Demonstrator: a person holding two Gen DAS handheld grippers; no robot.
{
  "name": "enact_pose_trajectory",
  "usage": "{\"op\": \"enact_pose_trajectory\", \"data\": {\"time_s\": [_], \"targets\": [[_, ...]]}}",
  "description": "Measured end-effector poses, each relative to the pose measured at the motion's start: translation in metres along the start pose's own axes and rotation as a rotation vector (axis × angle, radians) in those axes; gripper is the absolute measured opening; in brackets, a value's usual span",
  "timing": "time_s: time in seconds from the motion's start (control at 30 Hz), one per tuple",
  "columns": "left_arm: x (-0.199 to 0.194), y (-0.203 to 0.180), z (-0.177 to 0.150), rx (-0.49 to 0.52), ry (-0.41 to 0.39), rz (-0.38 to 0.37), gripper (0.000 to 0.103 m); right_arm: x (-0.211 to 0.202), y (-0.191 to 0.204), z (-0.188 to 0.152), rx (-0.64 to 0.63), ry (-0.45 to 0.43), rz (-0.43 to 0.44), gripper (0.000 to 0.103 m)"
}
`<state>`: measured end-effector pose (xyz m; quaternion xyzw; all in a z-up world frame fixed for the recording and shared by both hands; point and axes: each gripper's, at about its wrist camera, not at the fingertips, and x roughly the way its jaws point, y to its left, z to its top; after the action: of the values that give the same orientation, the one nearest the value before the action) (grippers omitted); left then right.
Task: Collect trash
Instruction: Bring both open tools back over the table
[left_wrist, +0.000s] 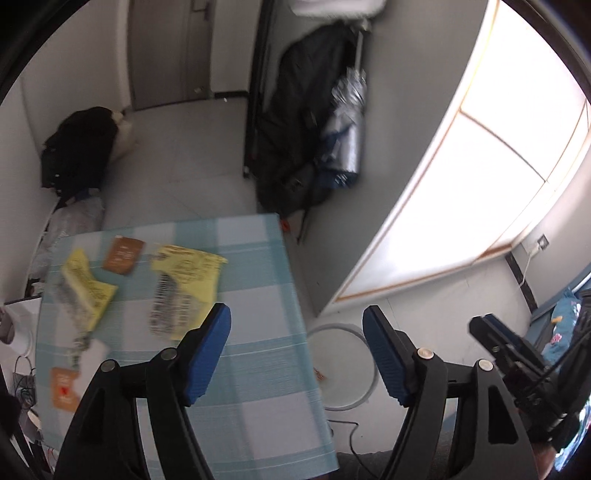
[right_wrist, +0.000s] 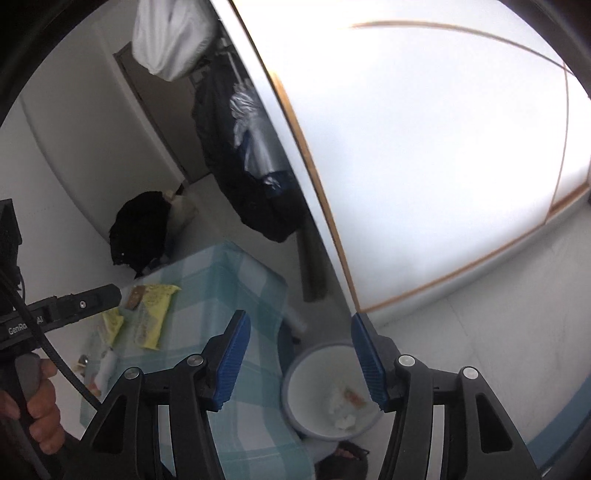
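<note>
Two yellow wrappers (left_wrist: 184, 284) (left_wrist: 83, 288), a brown packet (left_wrist: 123, 255) and an orange packet (left_wrist: 64, 387) lie on the blue checked table (left_wrist: 258, 369). My left gripper (left_wrist: 297, 354) is open and empty above the table's right edge. A white bin (right_wrist: 328, 391) stands on the floor beside the table, with white crumpled scraps and an orange piece inside. My right gripper (right_wrist: 301, 360) is open and empty above the bin. The bin also shows in the left wrist view (left_wrist: 343, 369). The wrappers show in the right wrist view (right_wrist: 155, 314).
Dark coats and a silver cover (left_wrist: 314, 122) hang on a rack past the table. A black bag (left_wrist: 79, 147) sits by the wall near a door (left_wrist: 166, 51). A bright window (left_wrist: 498, 166) is on the right. A cable (left_wrist: 347, 432) lies on the floor.
</note>
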<state>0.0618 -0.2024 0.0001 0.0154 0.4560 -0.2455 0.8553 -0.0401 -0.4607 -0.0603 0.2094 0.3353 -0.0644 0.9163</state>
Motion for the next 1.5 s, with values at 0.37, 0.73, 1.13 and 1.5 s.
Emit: {"op": "enact_pose_trajectory", "data": {"time_s": [0.37,0.73,1.13,1.5], "targets": [[-0.123,0.071,-0.019,-0.030,-0.191,0.079,0.081,-0.095,0.124,0.030,-0.073,-0.131,0.189,0.068],[-0.180,0.134,-0.036,-0.132,-0.375,0.143,0.100,-0.119,0.224,0.021,-0.181,-0.180,0.343,0.088],[-0.121,0.204,-0.050,-0.260,-0.347,0.191,0.101,-0.041,0.257,-0.028,-0.343,-0.164,0.309,0.097],[-0.082,0.241,-0.048,-0.305,-0.250,0.221,0.101,0.061,0.262,-0.036,-0.406,0.046,0.207,0.097]]}}
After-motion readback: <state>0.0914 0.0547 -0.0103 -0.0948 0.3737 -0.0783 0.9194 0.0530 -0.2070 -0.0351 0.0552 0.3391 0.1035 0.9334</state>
